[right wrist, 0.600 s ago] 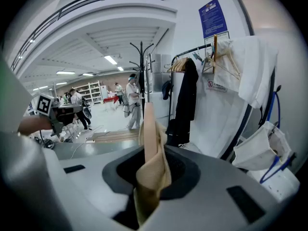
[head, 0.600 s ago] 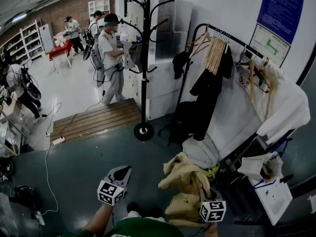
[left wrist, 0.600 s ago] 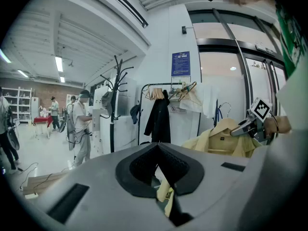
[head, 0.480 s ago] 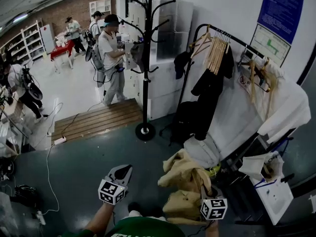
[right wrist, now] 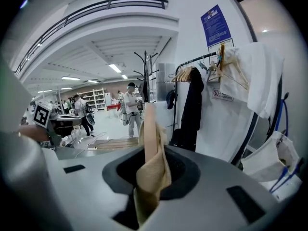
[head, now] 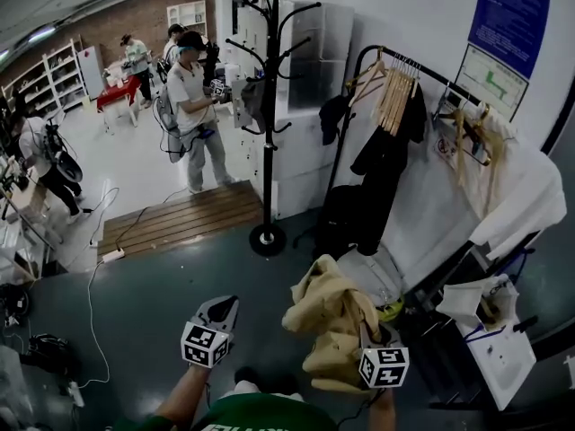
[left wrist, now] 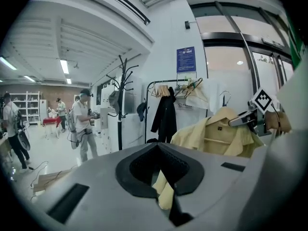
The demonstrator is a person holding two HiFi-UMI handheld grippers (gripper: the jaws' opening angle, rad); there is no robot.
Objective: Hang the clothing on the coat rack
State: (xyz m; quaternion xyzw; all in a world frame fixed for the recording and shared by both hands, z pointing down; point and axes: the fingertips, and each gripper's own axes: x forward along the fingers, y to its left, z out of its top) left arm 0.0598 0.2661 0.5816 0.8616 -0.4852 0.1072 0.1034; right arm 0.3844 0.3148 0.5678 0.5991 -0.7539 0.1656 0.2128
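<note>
A tan jacket [head: 328, 317] hangs on a wooden hanger above the grey floor, in front of me. My right gripper [head: 370, 347] is shut on it at the shoulder. In the right gripper view the hanger's wood and a fold of the jacket [right wrist: 151, 172] sit pinched between the jaws. My left gripper [head: 222, 311] floats to the jacket's left, apart from it. Its jaws stand slightly apart with nothing in them, and the jacket [left wrist: 216, 134] shows beyond them. The black coat rack [head: 268, 106] stands ahead on its round base, with one dark item on a hook.
A clothes rail [head: 359, 61] to the right carries wooden hangers and a black coat [head: 377, 169]. White cloth [head: 521, 196] drapes further right, above a white bin [head: 490, 330]. A wooden platform [head: 175, 223] and a cable [head: 90, 294] lie to the left. People [head: 193, 106] work behind the rack.
My right gripper has lifted the jacket a little, up and slightly left. The left gripper has barely moved. The person behind the rack has stepped left.
</note>
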